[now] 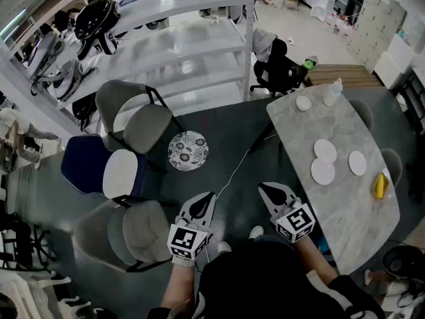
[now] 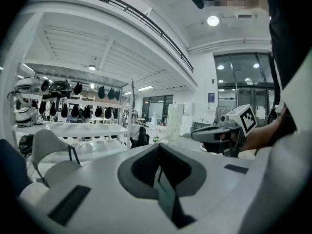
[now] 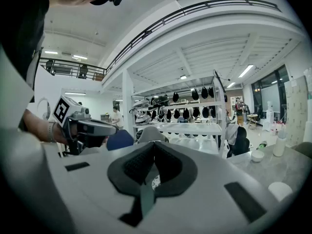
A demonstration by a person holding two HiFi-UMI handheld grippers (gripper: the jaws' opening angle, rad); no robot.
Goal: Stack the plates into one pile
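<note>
Three white plates lie apart on the marble table [image 1: 345, 224] at the right: one [image 1: 325, 150] touching another [image 1: 323, 172], the third [image 1: 357, 163] beside them. One plate edge [image 3: 280, 189] shows in the right gripper view. My left gripper [image 1: 210, 195] and right gripper [image 1: 261, 187] hover over the dark floor, left of the table and short of the plates. Both are shut with nothing between the jaws. Each gripper view shows its own jaws pressed together, left gripper [image 2: 158, 165] and right gripper [image 3: 153, 165], with the other gripper off to the side.
A small white bowl [image 1: 303, 103] and a bottle [image 1: 332, 93] stand at the table's far end, and a yellow object [image 1: 380, 186] lies near its right edge. A round patterned disc [image 1: 188, 150] sits on the floor ahead. Chairs [image 1: 143, 128] and white shelving [image 1: 179, 38] stand at the left.
</note>
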